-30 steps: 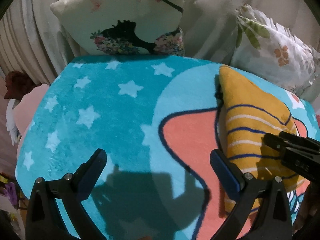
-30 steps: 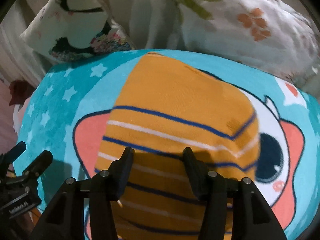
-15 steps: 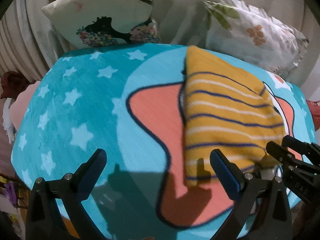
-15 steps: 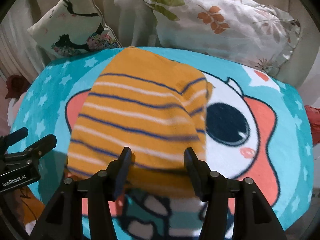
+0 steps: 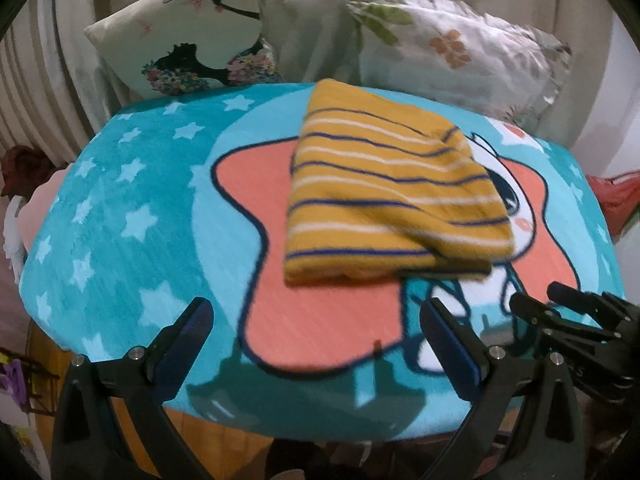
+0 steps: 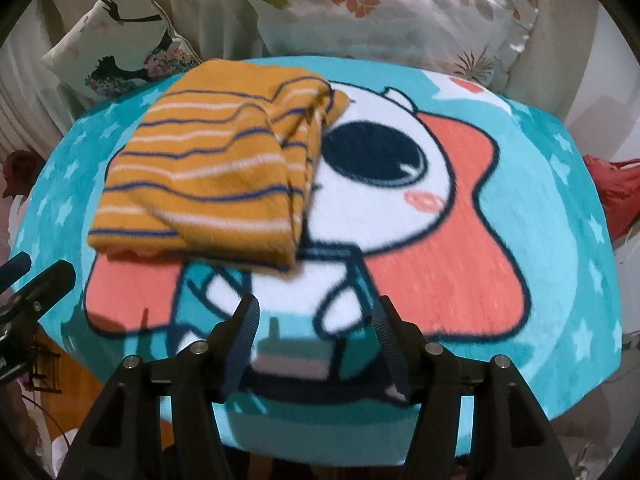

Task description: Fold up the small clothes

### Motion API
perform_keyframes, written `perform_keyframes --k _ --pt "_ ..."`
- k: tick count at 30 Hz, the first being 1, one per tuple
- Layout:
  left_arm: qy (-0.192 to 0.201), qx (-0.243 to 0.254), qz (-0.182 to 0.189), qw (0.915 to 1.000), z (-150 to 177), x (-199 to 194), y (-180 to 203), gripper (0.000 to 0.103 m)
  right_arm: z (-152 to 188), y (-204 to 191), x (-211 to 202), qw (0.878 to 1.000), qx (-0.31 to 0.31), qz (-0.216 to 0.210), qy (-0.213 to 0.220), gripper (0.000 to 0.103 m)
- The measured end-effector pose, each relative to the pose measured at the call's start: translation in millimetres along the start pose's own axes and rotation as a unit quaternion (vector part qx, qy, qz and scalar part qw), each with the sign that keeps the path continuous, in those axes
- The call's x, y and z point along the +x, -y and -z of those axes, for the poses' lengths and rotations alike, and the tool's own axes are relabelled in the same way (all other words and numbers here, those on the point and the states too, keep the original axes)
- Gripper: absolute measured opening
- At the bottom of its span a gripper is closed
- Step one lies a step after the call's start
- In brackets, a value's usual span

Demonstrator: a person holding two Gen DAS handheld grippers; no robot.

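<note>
A mustard-yellow garment with blue and white stripes (image 5: 384, 196) lies folded into a compact rectangle on the teal cartoon blanket (image 5: 132, 208). It also shows in the right wrist view (image 6: 216, 172), left of centre. My left gripper (image 5: 316, 320) is open and empty, held back from the garment's near edge. My right gripper (image 6: 314, 316) is open and empty, near the blanket's front edge, below and right of the garment. The right gripper also shows at the right of the left wrist view (image 5: 560, 308).
Two printed pillows stand behind the blanket: one with a black bird design (image 5: 192, 40), one with leaves and flowers (image 5: 460, 48). A red item (image 6: 612, 188) lies off the blanket's right side. The blanket's front edge (image 6: 360, 436) drops off near the grippers.
Both grippers have pulled back toward the blanket's front edge, away from the garment. The right gripper was over the garment and now is clear of it. The garment stays folded.
</note>
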State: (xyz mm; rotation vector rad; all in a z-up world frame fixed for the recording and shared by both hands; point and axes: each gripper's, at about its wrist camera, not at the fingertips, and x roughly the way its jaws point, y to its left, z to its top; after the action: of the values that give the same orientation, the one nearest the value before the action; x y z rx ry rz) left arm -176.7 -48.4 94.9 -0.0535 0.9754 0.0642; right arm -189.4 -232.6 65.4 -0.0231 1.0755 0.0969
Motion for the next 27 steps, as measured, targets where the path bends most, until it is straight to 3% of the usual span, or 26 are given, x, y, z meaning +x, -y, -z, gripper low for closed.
perform_keyframes --k 11,27 --pt "-0.012 0.015 0.01 0.9998 26 -8 26 0.103 28 7 -13 1.0 -0.019 0.01 0.006 0.068" --pt "-0.016 -0.003 0.019 0.9997 36 -11 22 0.103 34 2 -10 0.999 -0.034 0.013 -0.002 0.07"
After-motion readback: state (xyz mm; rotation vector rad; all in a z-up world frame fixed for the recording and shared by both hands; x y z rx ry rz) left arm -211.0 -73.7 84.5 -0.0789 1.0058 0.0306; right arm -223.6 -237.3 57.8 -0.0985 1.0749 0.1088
